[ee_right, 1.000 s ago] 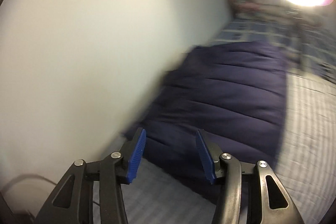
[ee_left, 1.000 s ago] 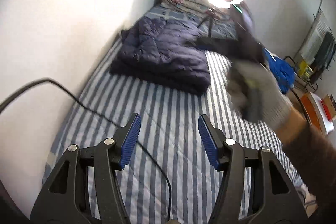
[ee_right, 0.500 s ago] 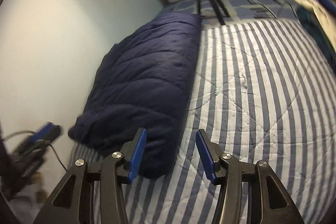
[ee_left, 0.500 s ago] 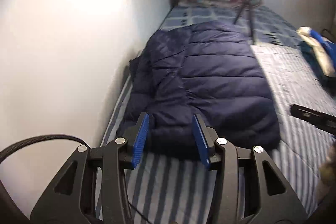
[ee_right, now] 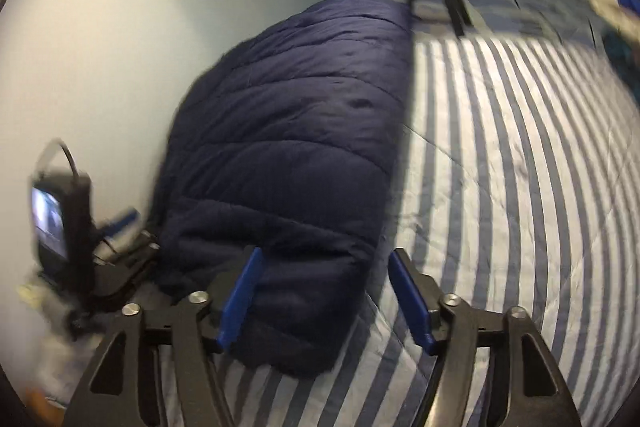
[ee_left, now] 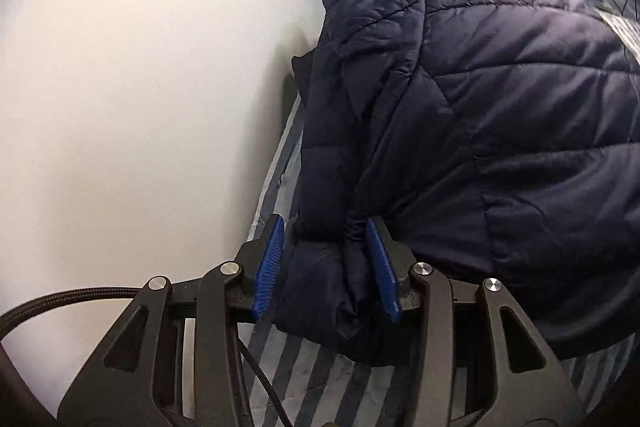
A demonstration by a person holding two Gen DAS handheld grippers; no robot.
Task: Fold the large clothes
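1. Two grippers bear on one navy puffer jacket (ee_left: pixel 500 115), which lies folded on the striped bedspread (ee_right: pixel 500 187), its left side near the wall (ee_left: pixel 140 87).
2. Left gripper (ee_left: pixel 326 263): jaws part-spread; the jacket's near-left corner bulges between the blue pads (ee_left: pixel 269 267). The right pad touches fabric; whether the left pad presses cannot be told.
3. Right gripper (ee_right: pixel 324 297): jaws opening, spread wide astride the jacket's near-right corner, pads clear of the fabric.

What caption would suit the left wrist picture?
Left gripper straddles the near edge of a navy puffer jacket lying on a striped bed.
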